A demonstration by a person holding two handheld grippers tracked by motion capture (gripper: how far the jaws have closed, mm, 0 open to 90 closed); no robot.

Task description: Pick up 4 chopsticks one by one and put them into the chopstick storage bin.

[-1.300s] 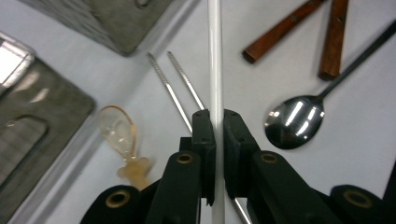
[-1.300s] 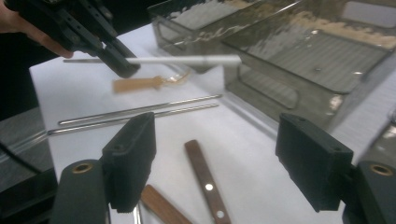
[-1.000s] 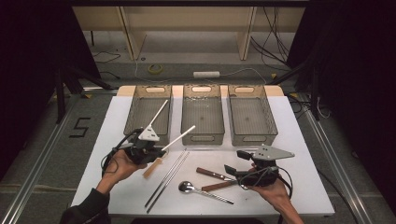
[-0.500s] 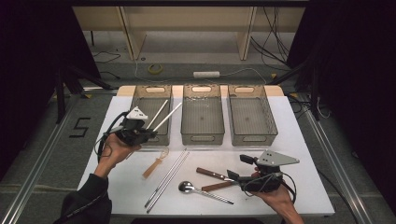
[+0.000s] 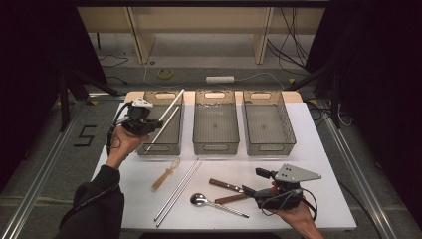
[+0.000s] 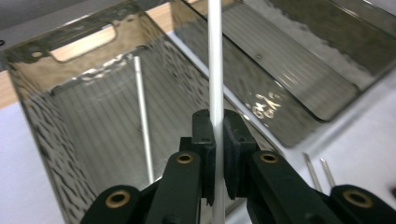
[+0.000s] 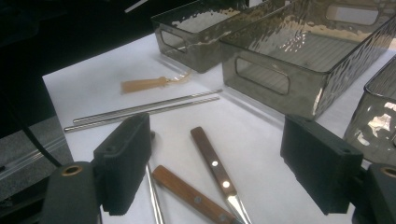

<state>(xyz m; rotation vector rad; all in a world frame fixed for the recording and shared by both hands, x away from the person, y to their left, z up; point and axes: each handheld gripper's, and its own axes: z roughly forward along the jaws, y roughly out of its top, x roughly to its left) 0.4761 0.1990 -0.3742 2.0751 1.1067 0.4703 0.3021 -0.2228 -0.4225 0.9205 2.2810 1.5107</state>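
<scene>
My left gripper (image 5: 149, 129) hangs over the near end of the left smoky plastic bin (image 5: 171, 142) and is shut on a white chopstick (image 6: 215, 70). That held chopstick (image 5: 166, 122) slants up and away over the bin. A second white chopstick (image 6: 142, 116) lies inside the same bin, leaning toward its far wall. At the table's front right, my right gripper (image 5: 255, 183) is open. Its jaws (image 7: 219, 172) stand wide apart just above two wooden-handled knives (image 7: 210, 158), touching neither.
The middle bin (image 5: 215, 147) and the right bin (image 5: 268, 144) stand side by side behind the white mat. On the mat lie a pair of metal chopsticks (image 5: 179, 189), a small wooden-handled whisk (image 5: 166, 173) and a metal spoon (image 5: 214, 203). The mat's left edge is close beside the left hand.
My left gripper has carried the white chopstick up and away from beside the whisk to over the left bin. The right gripper has stayed where it was.
</scene>
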